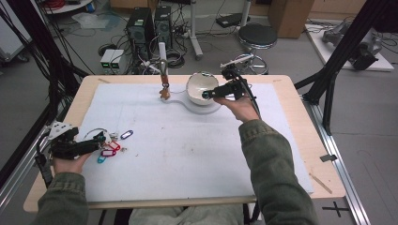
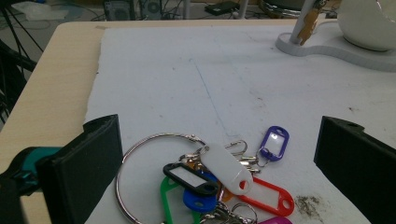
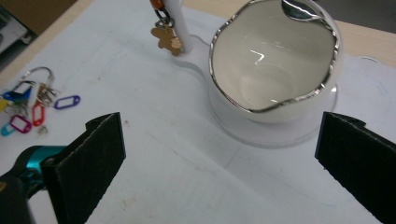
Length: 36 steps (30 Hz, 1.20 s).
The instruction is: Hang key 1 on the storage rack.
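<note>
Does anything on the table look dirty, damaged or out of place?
A dark smudge stains the white mat beside the key tags. The bowl has a wavy rim, seemingly by design.

A: What do we count on the counter [image 1: 291,154]?

B: We have one white bowl [image 3: 275,60] with a silver rim, one white stand [image 2: 336,46] with a post, and one bunch of key tags [image 2: 219,182] on one big metal ring [image 2: 122,186].

A: And how many tags do we make out?

B: We see seven: purple [image 2: 274,142], white [image 2: 226,167], black [image 2: 189,177], green [image 2: 164,196], blue [image 2: 200,200], red [image 2: 268,196], and a magenta one [image 2: 275,220] at the edge. We also count one small brown charm [image 3: 167,39] hanging on the post.
</note>
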Motion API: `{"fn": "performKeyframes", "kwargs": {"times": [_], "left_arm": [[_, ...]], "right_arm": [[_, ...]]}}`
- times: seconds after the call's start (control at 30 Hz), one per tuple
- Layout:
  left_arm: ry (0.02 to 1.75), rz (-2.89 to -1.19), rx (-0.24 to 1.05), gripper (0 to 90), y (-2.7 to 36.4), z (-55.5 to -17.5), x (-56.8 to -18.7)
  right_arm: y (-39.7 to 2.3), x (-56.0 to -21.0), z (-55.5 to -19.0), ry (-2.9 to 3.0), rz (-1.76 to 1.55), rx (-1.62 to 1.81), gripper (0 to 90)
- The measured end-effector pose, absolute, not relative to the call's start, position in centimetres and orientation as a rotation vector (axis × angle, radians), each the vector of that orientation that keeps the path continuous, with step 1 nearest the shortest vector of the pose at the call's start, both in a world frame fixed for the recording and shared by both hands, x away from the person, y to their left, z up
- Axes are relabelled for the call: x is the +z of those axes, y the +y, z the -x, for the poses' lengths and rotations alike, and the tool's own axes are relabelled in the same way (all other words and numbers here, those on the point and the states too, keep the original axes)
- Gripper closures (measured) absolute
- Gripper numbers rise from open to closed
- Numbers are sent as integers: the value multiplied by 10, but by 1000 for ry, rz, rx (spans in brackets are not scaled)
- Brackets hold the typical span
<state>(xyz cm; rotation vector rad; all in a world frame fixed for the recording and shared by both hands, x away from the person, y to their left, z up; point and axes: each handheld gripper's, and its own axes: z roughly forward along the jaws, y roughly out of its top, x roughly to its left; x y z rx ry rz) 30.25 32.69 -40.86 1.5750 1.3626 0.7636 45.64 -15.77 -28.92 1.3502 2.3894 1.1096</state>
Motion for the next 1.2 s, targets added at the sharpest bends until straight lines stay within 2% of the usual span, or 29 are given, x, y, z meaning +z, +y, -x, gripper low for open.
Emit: {"fn": "performKeyframes", "kwargs": {"times": [0.27, 0.6, 1.2], "left_arm": [[1362, -1580, 761, 17, 325, -302, -409], [1358, -1578, 756, 17, 325, -302, -409], [1357, -1588, 751, 17, 322, -304, -409]], "right_arm": [[-179, -293, -435, 2325, -1333, 1129, 9], [-207, -316, -404, 2268, -1343, 1200, 9], [-240, -347, -373, 2201, -1349, 1249, 8]]}}
